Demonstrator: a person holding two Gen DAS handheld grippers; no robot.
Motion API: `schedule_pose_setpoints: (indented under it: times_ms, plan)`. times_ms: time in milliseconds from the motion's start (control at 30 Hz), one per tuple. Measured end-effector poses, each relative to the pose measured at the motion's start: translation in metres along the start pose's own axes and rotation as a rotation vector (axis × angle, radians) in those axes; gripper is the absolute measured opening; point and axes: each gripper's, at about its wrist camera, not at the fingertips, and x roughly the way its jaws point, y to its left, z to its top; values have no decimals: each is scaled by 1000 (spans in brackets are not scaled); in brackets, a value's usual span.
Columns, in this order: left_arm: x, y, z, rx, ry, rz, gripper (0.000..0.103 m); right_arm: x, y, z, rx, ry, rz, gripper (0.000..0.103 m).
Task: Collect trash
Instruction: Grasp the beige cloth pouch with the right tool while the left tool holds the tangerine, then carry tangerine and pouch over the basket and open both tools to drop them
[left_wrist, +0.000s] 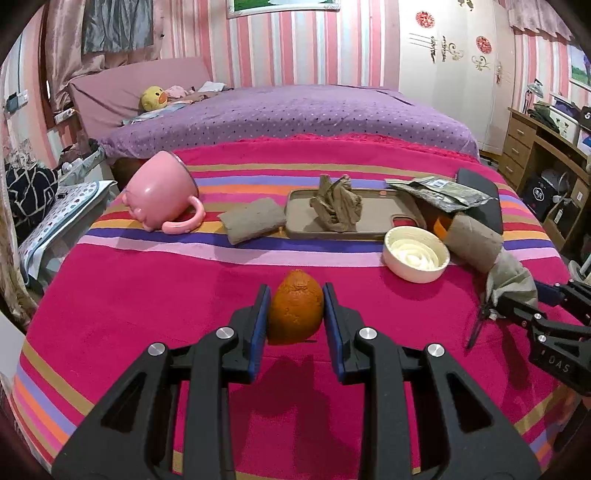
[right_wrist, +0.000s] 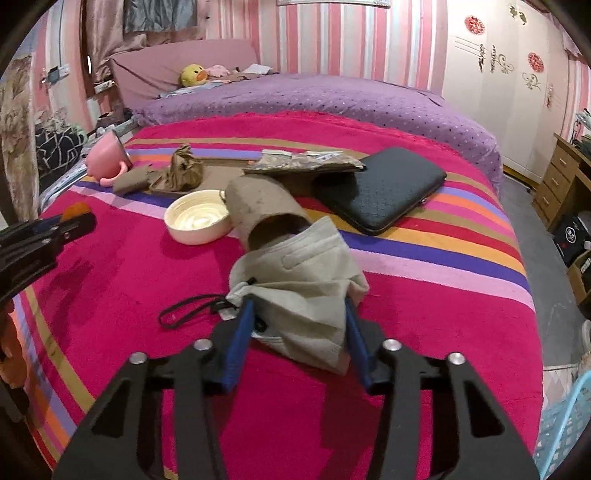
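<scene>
Left gripper: the left gripper (left_wrist: 295, 314) has its blue pads pressed on either side of an orange peel (left_wrist: 295, 308), a dimpled, rounded piece standing on the bed.
Right gripper: the right gripper (right_wrist: 299, 332) straddles a crumpled grey face mask (right_wrist: 295, 280); both blue pads touch the soft fabric, but whether it is truly clenched I cannot tell.
Mask details: soft, creased cloth, lying against the open end of the cardboard tube; its black ear loop (right_wrist: 184, 310) trails out on the blanket to the left.
Cardboard tube: a brown paper roll (right_wrist: 258, 210) lying on its side, hollow end toward the right wrist camera, touching the bowl's rim.
Bowl: a round cream bowl (left_wrist: 415, 254) with ridged inner rings, upright; nothing visible in it.
Tray: a flat brown rectangular tray (left_wrist: 369, 221) with rounded corners, holding a twisted wad of brown paper (left_wrist: 336, 205).
Folded paper: a flat brown pad (left_wrist: 253, 219) just left of the tray.
Mug: a glossy pink mug (left_wrist: 162, 192) tipped on its side, handle down on the blanket.
Wrapper: a crinkled foil packet (left_wrist: 439, 192) resting behind the tube.
Case: a black quilted-texture case (right_wrist: 384, 188) lying flat, partly under the packet.
Surface: a fuzzy magenta striped blanket (left_wrist: 147, 314) over the bed.
</scene>
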Motion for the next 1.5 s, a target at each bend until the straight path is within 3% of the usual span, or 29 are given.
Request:
schedule_pose_setpoints:
  times_ms: [67, 167, 533, 967, 1200, 1500]
  plan:
    - [-2, -5, 0, 15, -7, 2, 27, -5, 0, -1, 1, -16, 4, 28]
    - [-6, -11, -2, 25, -17, 1, 27, -17, -7, -3, 17, -59, 20, 23]
    - [-23, -33, -2, 26, -61, -2, 27, -74, -51, -24, 40, -173, -36, 22]
    - [-38, -70, -12, 32, -87, -10, 27, -116, -102, -44, 70, -222, -94, 22]
    - [-65, -121, -8, 95, -157, -20, 27, -147, -143, -59, 125, -262, -133, 22]
    - [-87, -211, -14, 130, -159, -128, 27, -189, -215, -96, 208, -284, -229, 22]
